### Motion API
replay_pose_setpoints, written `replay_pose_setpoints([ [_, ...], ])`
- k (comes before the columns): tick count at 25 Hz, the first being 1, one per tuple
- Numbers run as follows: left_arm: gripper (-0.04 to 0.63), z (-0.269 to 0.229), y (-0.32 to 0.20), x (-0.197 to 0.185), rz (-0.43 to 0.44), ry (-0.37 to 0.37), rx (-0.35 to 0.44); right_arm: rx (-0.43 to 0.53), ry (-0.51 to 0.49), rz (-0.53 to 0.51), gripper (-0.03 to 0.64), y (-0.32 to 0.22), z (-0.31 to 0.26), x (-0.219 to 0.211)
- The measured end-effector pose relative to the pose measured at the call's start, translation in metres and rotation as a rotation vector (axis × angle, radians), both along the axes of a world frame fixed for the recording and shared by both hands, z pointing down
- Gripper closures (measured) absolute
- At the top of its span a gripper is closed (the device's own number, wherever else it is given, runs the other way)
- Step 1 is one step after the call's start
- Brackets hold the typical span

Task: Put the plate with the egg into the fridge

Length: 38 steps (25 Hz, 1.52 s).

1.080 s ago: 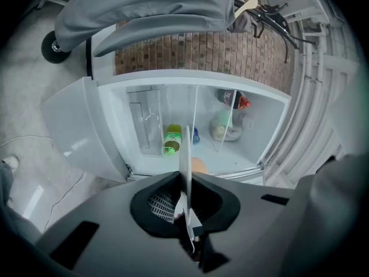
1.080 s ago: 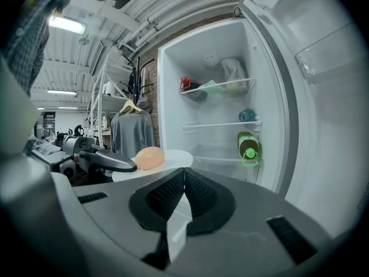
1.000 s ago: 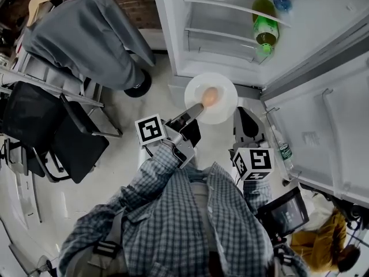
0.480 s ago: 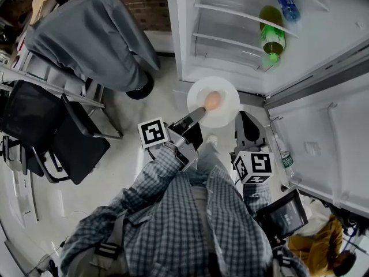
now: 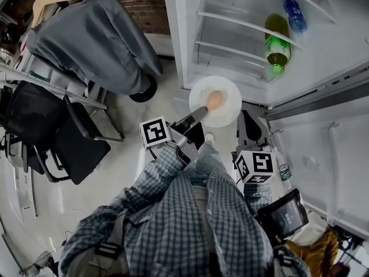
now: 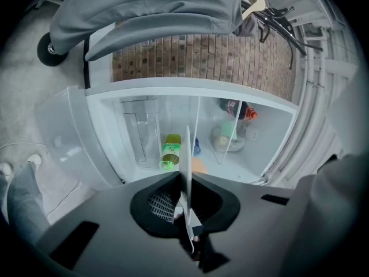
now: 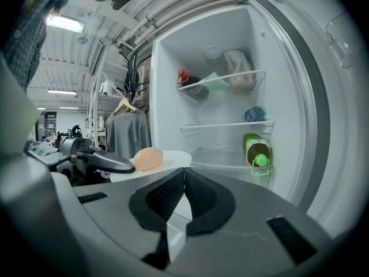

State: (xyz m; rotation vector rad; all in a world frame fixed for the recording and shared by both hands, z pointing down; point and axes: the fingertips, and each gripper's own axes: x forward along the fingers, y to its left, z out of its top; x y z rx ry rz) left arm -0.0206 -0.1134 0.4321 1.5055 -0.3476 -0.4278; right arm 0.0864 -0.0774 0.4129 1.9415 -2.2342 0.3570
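A white plate (image 5: 228, 94) carries a brown egg (image 5: 214, 100) and hangs level just in front of the open fridge (image 5: 230, 53). My left gripper (image 5: 200, 111) is shut on the plate's near rim. In the left gripper view the plate (image 6: 187, 149) stands edge-on between the jaws, with the egg (image 6: 199, 165) peeking out to its right. My right gripper (image 5: 248, 120) is beside the plate on the right, shut and holding nothing. In the right gripper view its jaws (image 7: 184, 175) meet, and the plate (image 7: 170, 159) with the egg (image 7: 148, 158) lies to the left.
A green bottle (image 5: 277, 47) and a blue bottle (image 5: 294, 10) lie on fridge shelves. The fridge door (image 5: 323, 137) stands open at right. A chair draped with a grey jacket (image 5: 92, 33) and a black chair (image 5: 75, 146) stand to the left.
Both grippers and the plate have moved forward toward the fridge opening. The grip on the plate is unchanged and the egg sits in the same spot.
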Motion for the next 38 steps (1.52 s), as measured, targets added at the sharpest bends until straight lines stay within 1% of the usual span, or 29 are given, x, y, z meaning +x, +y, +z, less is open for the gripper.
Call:
replay_pose_setpoints([
  [5, 0.569, -0.002, -0.025, 0.013, -0.021, -0.002, 0.005, 0.010, 0.005, -0.021, 0.611, -0.027, -0.004, 0.013],
  [15, 0.569, -0.007, -0.063, 0.041, -0.065, 0.025, -0.001, 0.022, 0.028, -0.030, 0.611, -0.068, -0.010, 0.043],
  [20, 0.569, -0.003, -0.078, 0.053, -0.079, 0.010, 0.001, 0.035, 0.038, -0.043, 0.611, -0.083, -0.011, 0.052],
  [26, 0.569, -0.001, -0.094, 0.070, -0.091, 0.000, 0.004, 0.035, 0.073, -0.064, 0.611, -0.094, -0.013, 0.065],
  [31, 0.569, 0.005, -0.108, 0.082, -0.105, -0.025, 0.009, 0.031, 0.076, -0.062, 0.611, -0.104, -0.013, 0.079],
  [35, 0.569, 0.010, -0.119, 0.093, -0.108, -0.041, 0.014, 0.043, 0.092, -0.084, 0.611, -0.112, -0.012, 0.084],
  [38, 0.569, 0.016, -0.125, 0.099, -0.104, -0.069, 0.016, 0.035, 0.085, -0.082, 0.611, -0.118, -0.011, 0.088],
])
